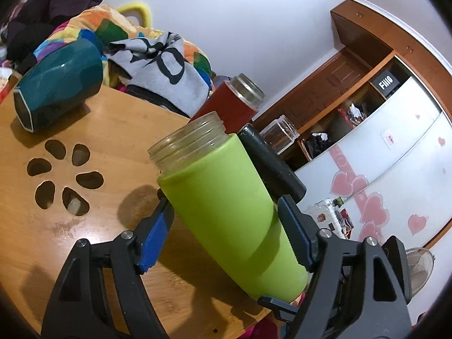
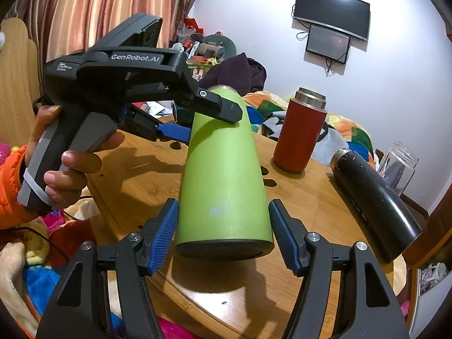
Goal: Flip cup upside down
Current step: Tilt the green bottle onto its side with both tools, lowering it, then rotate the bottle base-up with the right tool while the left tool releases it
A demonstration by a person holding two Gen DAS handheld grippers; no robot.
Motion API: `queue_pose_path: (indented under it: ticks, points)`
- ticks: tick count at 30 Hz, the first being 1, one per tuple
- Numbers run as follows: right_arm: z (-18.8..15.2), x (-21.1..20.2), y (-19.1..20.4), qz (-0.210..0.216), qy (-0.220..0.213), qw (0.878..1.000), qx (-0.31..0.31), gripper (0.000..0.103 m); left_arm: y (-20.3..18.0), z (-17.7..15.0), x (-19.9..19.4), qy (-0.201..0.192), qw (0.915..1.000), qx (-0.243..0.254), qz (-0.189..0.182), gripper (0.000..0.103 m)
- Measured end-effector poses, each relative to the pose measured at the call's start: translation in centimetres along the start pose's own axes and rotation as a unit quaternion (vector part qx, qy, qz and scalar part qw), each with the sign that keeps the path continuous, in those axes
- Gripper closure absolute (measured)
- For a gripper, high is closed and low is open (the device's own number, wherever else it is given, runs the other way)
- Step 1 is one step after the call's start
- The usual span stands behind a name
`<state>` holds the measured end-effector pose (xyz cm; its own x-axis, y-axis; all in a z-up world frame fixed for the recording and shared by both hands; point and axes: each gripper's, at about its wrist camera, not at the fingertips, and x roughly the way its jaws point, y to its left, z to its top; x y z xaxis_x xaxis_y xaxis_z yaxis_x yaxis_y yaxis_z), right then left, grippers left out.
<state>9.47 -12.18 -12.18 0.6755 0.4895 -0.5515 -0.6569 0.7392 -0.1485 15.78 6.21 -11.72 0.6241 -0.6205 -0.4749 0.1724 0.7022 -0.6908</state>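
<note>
The cup is a green-sleeved glass bottle (image 1: 226,206) with an open threaded mouth. My left gripper (image 1: 226,220) is shut on its body and holds it tilted above the round wooden table (image 1: 113,130). In the right wrist view the same green cup (image 2: 223,175) hangs with its dark base toward the camera, and the left gripper (image 2: 209,118) clamps its upper part. My right gripper (image 2: 223,234) is open, its blue pads on either side of the cup's base with small gaps, not touching.
A teal faceted cup (image 1: 59,84) lies on its side at the far left of the table. A red flask (image 2: 301,130), a black bottle (image 2: 375,203) and a clear glass jar (image 2: 401,163) stand or lie to the right. Flower-shaped holes (image 1: 65,175) pierce the table.
</note>
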Motion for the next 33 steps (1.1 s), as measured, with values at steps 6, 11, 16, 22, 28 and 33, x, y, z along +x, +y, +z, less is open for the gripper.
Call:
queue_pose_path:
  ticks: [6,11,16,22,28,33]
  points:
    - [-0.1,0.1,0.0,0.002,0.000,1.000,0.003,0.041,0.3,-0.1,0.2,0.004,0.9998,-0.001,0.017,0.024]
    - [-0.1,0.3,0.0,0.000,0.002,1.000,0.006,0.041,0.5,-0.3,0.7,0.006,0.9988,0.006,0.048,0.026]
    - [-0.2,0.3,0.0,0.003,-0.001,1.000,0.013,0.041,-1.6,-0.6,0.0,-0.008,0.9959,0.062,0.066,0.026]
    - [-0.4,0.2,-0.2,0.006,-0.005,1.000,0.022,0.041,-3.1,-0.6,-0.3,-0.020,0.9905,0.104,0.089,0.027]
    - [-1.1,0.9,-0.3,0.010,0.011,0.999,0.031,0.038,-6.0,-1.7,0.5,-0.034,0.9681,0.195,0.153,0.040]
    - [-1.9,1.6,-0.7,0.019,0.024,0.998,0.055,0.039,-7.7,-2.7,2.1,-0.023,0.9508,0.254,0.175,0.068]
